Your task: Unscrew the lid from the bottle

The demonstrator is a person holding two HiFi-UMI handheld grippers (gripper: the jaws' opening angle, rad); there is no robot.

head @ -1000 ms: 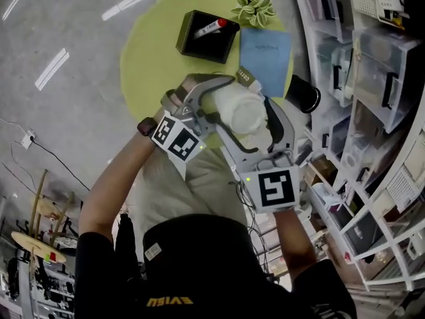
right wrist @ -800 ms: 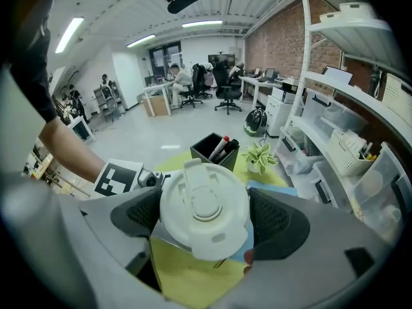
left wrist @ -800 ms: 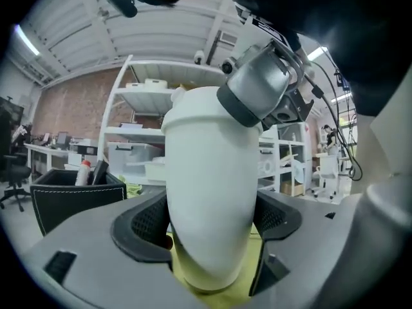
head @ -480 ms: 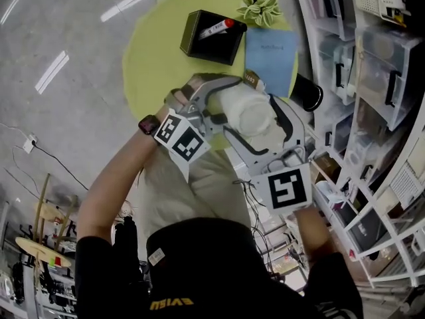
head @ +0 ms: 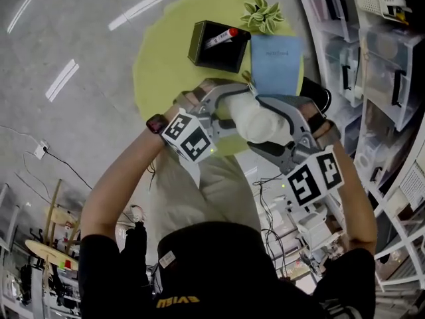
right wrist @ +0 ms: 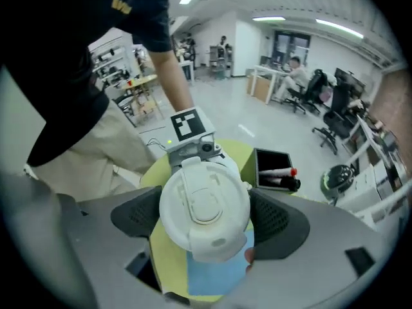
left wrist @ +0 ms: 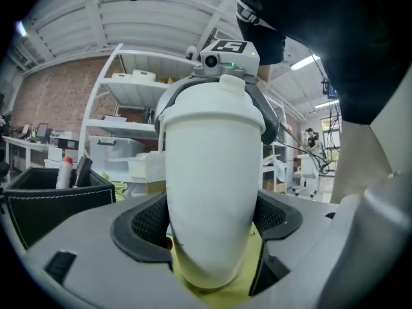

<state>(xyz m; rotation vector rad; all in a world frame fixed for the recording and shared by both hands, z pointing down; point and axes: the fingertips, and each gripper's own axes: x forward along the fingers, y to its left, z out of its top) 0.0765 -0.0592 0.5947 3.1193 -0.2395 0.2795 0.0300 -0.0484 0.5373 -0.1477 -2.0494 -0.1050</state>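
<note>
A white bottle (head: 247, 113) is held in the air over the round yellow table (head: 159, 65). My left gripper (head: 234, 106) is shut on the bottle's body (left wrist: 212, 172), its pads (left wrist: 145, 221) pressing both sides. My right gripper (head: 271, 126) comes from the opposite end and is shut on the white flip-top lid (right wrist: 205, 208), whose sides sit against both pads (right wrist: 273, 214). In the left gripper view the lid (left wrist: 215, 105) is at the top, with the right gripper's body (left wrist: 222, 53) behind it. The bottle's base is hidden.
On the table stand a black box (head: 219, 45) with a red-capped marker, a blue notebook (head: 275, 62) and a green leafy ornament (head: 263, 12). A black round object (head: 320, 95) sits at the table's right edge. White shelving (head: 375, 78) fills the right side.
My right gripper has rolled round the lid and its marker cube has swung out to the right. The left gripper still clamps the bottle in much the same spot.
</note>
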